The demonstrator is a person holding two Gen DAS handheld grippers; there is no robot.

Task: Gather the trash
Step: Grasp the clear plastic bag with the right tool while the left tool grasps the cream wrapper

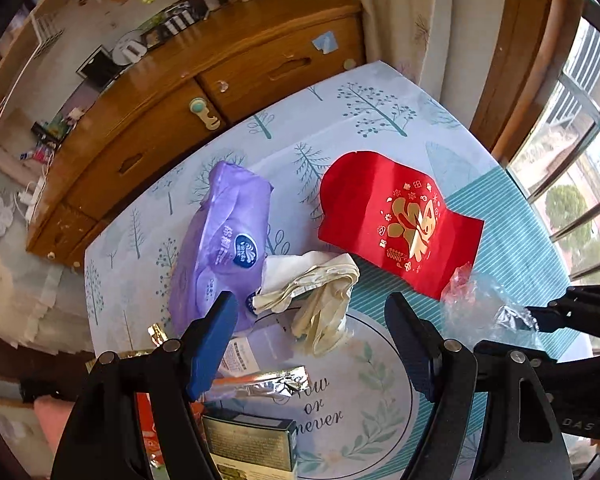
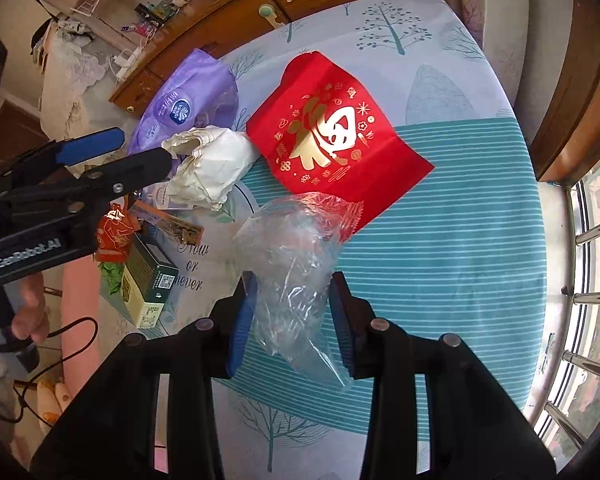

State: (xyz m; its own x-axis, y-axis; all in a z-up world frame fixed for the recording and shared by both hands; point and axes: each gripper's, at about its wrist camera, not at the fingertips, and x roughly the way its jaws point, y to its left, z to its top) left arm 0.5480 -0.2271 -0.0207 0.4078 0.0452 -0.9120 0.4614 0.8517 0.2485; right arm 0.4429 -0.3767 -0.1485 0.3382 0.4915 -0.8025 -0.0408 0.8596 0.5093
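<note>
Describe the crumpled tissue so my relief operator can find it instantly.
Start at the big red paper with the gold character on the table. Left of it, against the purple wipes pack, lies the tissue. It is the only cream-white, wadded item there.

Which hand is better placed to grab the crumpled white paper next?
Left. The left gripper hangs open right over the crumpled white paper, empty. The right gripper is busy, its pads closed on the clear plastic bag.
</note>
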